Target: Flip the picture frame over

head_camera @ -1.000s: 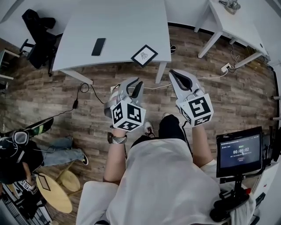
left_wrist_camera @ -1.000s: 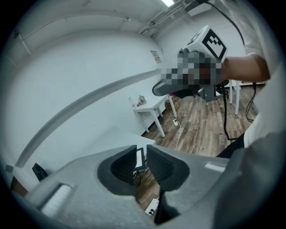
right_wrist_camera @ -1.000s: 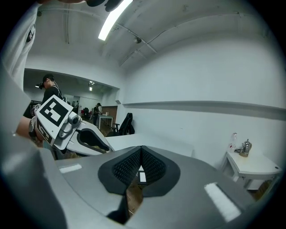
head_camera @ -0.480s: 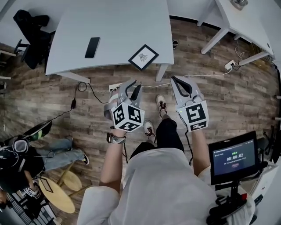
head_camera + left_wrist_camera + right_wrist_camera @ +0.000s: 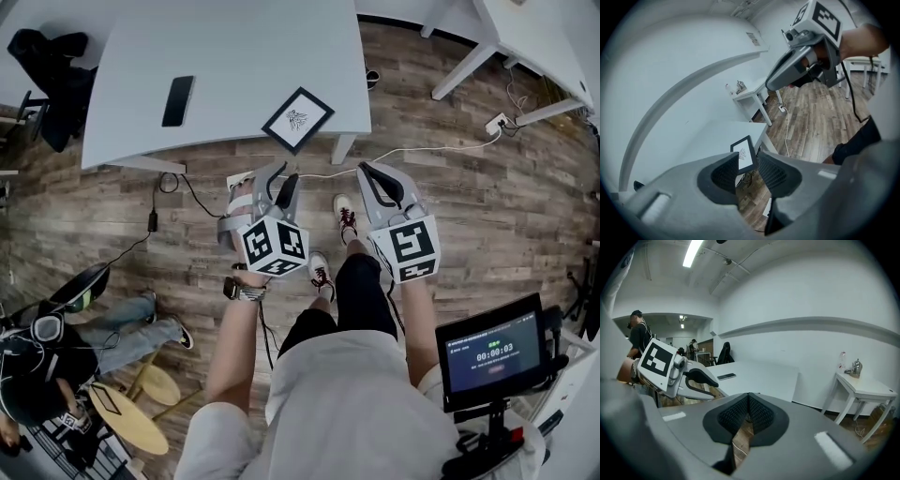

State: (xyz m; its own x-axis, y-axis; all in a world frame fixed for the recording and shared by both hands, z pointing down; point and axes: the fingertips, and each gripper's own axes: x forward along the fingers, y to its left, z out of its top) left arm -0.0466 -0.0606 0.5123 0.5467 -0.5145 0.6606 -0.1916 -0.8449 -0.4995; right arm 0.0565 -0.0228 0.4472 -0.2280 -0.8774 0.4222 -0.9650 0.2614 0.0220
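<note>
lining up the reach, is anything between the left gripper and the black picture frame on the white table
Nothing visible. The left gripper, its empty jaws just opened wider, hangs over the wooden floor short of the white table; the black picture frame lies flat near the table's front edge.

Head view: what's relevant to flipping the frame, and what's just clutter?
Job: picture frame, face up at the near edge of the table; left gripper, jaws just been opening, nothing between them; right gripper, jaws together, empty.

Lying about: phone, timer screen, power strip, round stool.
</note>
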